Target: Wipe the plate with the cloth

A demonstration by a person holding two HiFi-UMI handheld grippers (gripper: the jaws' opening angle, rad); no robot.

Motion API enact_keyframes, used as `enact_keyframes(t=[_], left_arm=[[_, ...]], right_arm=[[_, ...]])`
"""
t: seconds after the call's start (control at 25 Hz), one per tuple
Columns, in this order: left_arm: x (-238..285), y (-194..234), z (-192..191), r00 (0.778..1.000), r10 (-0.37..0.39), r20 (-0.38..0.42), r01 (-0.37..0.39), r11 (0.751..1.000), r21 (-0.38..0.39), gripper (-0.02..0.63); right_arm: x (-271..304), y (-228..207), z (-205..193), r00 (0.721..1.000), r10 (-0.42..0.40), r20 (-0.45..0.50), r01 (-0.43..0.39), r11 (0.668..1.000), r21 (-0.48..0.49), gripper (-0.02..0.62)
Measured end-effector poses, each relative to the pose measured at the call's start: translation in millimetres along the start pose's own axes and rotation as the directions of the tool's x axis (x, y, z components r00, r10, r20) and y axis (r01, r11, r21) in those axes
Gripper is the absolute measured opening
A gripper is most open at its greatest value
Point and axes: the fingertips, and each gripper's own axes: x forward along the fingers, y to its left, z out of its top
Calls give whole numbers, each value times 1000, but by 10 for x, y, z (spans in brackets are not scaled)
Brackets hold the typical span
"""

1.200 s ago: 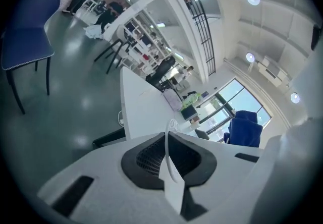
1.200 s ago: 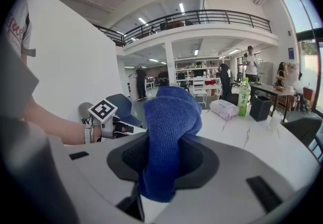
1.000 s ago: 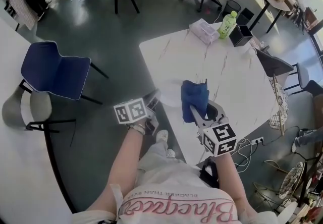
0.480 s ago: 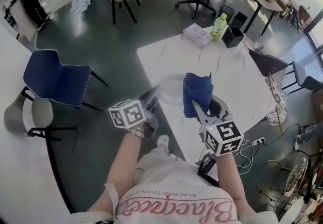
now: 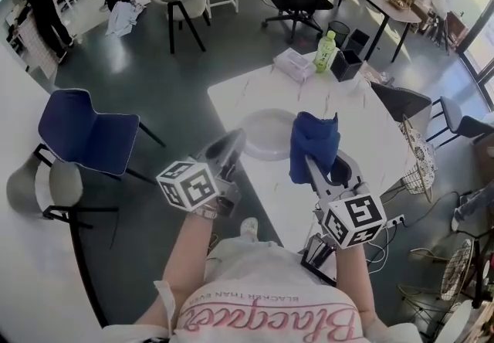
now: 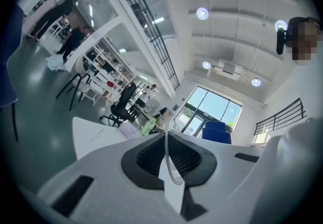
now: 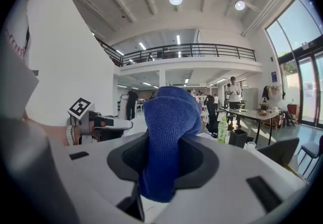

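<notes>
A clear round plate (image 5: pixel 270 133) hangs over the near edge of the white table (image 5: pixel 363 117). My left gripper (image 5: pixel 233 142) is shut on its left rim. In the left gripper view the plate (image 6: pixel 167 160) shows edge-on as a thin clear line pinched between the jaws of the left gripper (image 6: pixel 166 140). A blue cloth (image 5: pixel 313 144) hangs bunched just right of the plate, with my right gripper (image 5: pixel 312 165) shut on it. The right gripper view has the cloth (image 7: pixel 169 137) standing up from the right gripper (image 7: pixel 169 170), and the left gripper (image 7: pixel 103 123) at the left.
At the table's far end stand a green bottle (image 5: pixel 326 51), a tissue pack (image 5: pixel 293 63) and a black box (image 5: pixel 346 64). A blue chair (image 5: pixel 86 130) stands to the left, a wire basket (image 5: pixel 421 154) off the table's right side. Other tables and chairs lie beyond.
Both grippers have risen, the left with the plate and the right with the cloth. The plate now shows more fully above the table's edge.
</notes>
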Motion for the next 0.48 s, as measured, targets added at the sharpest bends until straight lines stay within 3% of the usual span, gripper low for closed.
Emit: enact_keyframes(t=[0.2, 0.48], left_arm=[[-61, -257, 86, 999, -22, 32, 18, 995, 100, 18], [-70, -474, 92, 997, -53, 47, 44, 985, 164, 18]], right_arm=[[-135, 42, 117, 999, -8, 37, 8, 1000, -12, 123], [127, 613, 487, 986, 137, 93, -125, 984, -130, 123]])
